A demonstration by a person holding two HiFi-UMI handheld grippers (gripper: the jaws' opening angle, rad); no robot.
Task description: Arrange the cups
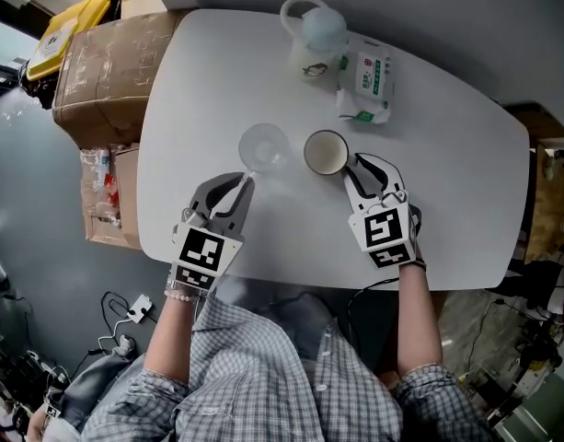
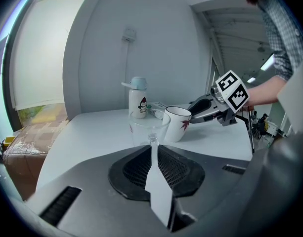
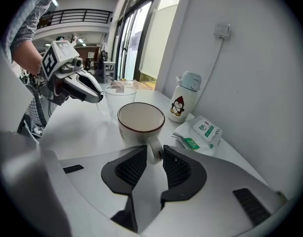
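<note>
A clear glass cup [image 1: 263,145] and a white mug [image 1: 326,152] stand side by side near the middle of the white table [image 1: 447,182]. My left gripper [image 1: 242,182] reaches the glass cup from the near side and is shut on its thin handle [image 2: 153,143]. My right gripper [image 1: 361,168] is shut on the mug's handle [image 3: 153,151]. In the right gripper view the mug [image 3: 140,121] shows an empty inside, with the glass cup [image 3: 116,100] just behind it. Both cups rest on the table.
A white penguin-print bottle [image 1: 314,35] and a green-and-white tissue packet [image 1: 369,86] sit at the table's far side. A cardboard box [image 1: 107,63] stands on the floor beyond the table's left edge. A wall [image 2: 141,43] runs behind the table.
</note>
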